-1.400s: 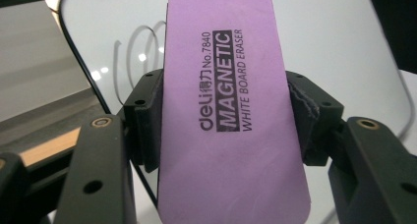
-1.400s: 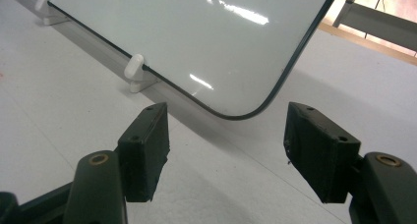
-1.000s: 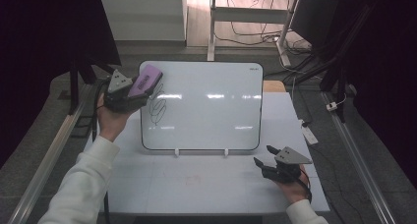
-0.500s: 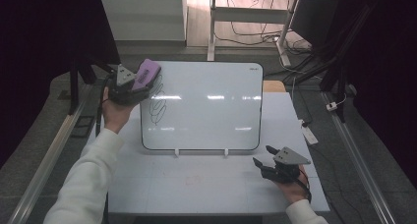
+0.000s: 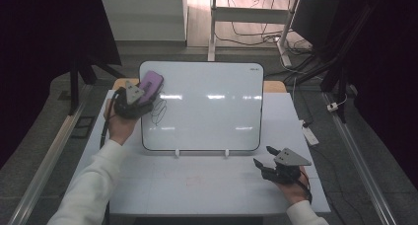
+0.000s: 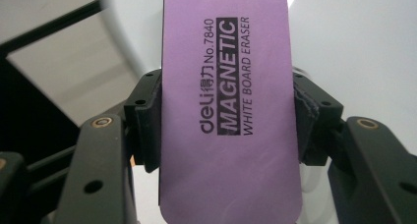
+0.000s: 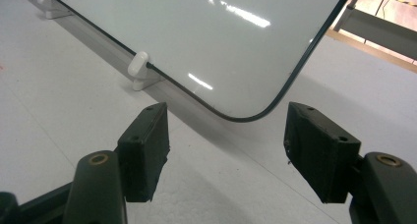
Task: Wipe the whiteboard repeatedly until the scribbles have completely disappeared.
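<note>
Left gripper [image 5: 140, 93] clenched on purple eraser [image 6: 228, 111], pads pressing its long edges so flat face can meet board; eraser sits at upper left of whiteboard [image 5: 207, 111], just above black scribble [image 5: 158, 111], likely poised to wipe it; right gripper [image 5: 268, 166] released, jaws apart and empty, resting on table [image 5: 197, 185] lower right, clear of wiping path.

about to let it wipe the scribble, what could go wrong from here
The left gripper clamps the purple magnetic eraser only by its side edges, so it could twist or slip when pressed down.

The whiteboard rests on small white clips, and the open right gripper isn't bracing it, so a wipe might shove it.

The eraser sits up-left of the scribble; a short stroke may miss part.
</note>
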Available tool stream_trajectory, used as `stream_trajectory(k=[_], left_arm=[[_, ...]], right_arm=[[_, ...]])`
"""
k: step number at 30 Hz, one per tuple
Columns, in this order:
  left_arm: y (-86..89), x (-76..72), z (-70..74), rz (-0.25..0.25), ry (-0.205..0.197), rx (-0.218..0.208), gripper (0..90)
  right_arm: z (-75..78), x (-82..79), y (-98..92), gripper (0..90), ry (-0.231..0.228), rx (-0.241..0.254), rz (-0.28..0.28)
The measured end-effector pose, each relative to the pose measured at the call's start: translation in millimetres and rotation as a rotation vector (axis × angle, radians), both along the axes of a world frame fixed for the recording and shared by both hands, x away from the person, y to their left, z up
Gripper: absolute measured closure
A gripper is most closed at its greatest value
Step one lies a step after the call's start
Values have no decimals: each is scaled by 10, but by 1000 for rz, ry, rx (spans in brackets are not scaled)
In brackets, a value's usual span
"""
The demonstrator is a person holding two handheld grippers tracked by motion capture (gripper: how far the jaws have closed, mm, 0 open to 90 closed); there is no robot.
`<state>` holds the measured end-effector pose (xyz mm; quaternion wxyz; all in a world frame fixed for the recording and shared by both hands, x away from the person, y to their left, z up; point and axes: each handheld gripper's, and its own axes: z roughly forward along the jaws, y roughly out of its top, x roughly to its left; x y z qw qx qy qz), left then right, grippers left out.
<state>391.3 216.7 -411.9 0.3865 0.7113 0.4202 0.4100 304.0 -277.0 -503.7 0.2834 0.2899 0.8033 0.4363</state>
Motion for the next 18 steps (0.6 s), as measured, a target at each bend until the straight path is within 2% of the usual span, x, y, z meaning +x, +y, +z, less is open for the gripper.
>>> stream_trajectory(k=[3, 5, 9, 11, 14, 18], left_arm=[[56, 30, 42, 14, 11, -12, 406], [-8, 18, 8, -12, 28, 2, 406], [-311, -39, -111, -114, 52, 90, 406], [-434, -48, -119, -144, 50, 119, 406], [-454, -4, -45, -130, 52, 126, 406], [-264, 76, 105, -47, 61, 53, 406]], right_arm=[[0, -1, 3, 329, -1, 0, 2], [0, -3, 7, 329, -3, 1, 3], [1, -3, 15, 329, -5, -1, 9], [1, -4, 17, 329, -5, -4, 9], [6, -7, 13, 329, -8, -4, 7], [10, -4, 1, 329, -11, 3, 4]])
